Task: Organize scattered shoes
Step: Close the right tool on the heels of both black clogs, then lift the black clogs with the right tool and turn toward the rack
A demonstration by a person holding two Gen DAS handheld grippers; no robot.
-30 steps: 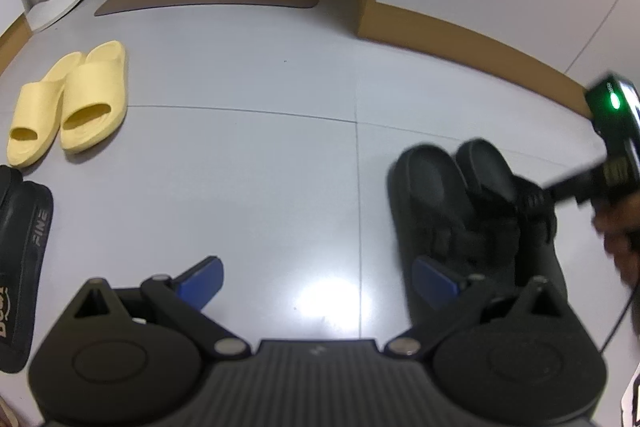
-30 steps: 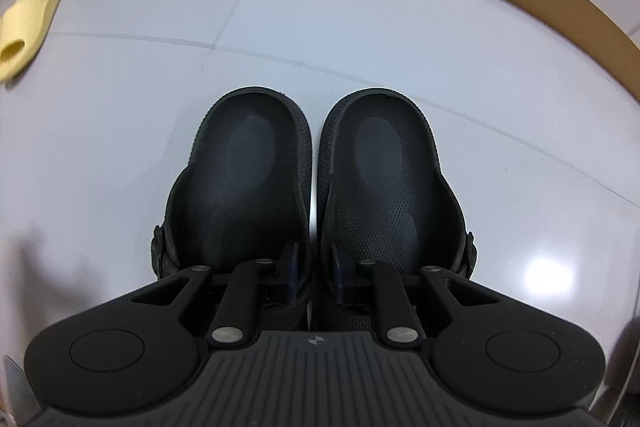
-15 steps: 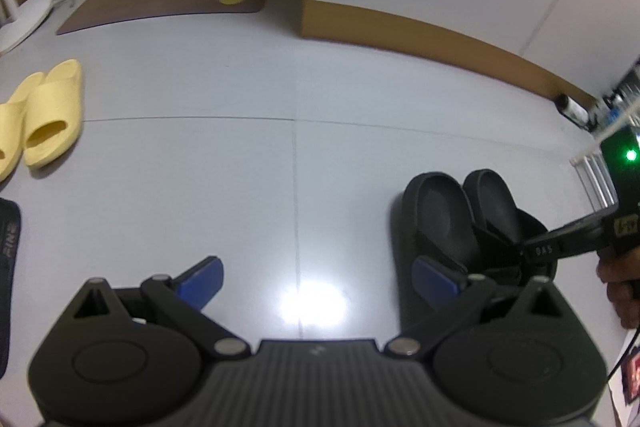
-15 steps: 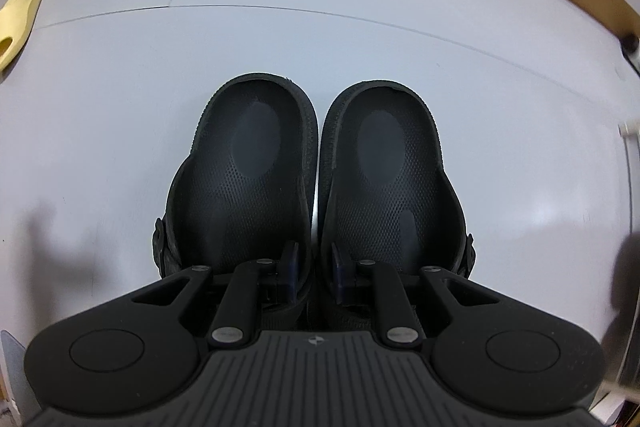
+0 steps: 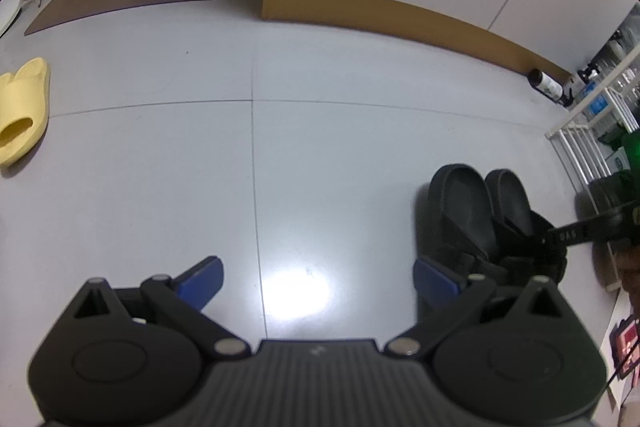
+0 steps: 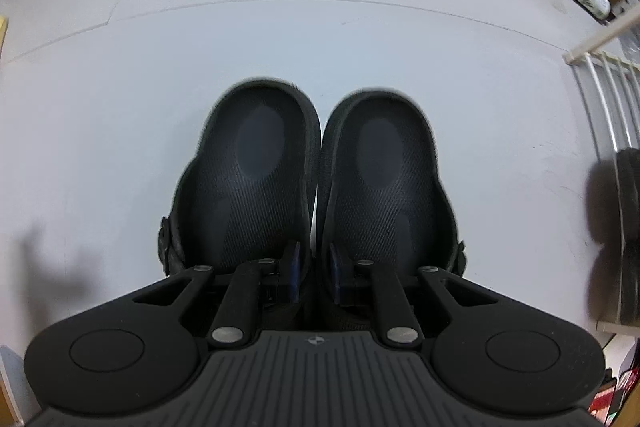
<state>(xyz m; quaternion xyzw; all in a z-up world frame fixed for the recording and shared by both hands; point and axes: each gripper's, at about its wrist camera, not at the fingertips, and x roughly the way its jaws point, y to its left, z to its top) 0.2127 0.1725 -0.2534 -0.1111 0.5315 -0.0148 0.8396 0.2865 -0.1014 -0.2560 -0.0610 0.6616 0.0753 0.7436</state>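
My right gripper [image 6: 314, 269] is clamped on the touching inner walls of the black clogs [image 6: 320, 183] (pair side by side, toes away). My left gripper [image 5: 318, 277] stands open over bare floor [image 5: 320, 147]. Farther left lies a yellow slide [image 5: 22, 117].

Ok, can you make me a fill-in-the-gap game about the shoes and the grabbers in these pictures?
1. The right gripper has its jaws pinched on the inner edges of two ____ slippers at once.
2. The left gripper has its jaws wide apart and holds ____.
3. The slipper lying far off at the left edge of the floor is coloured ____.

Missing words: black; nothing; yellow
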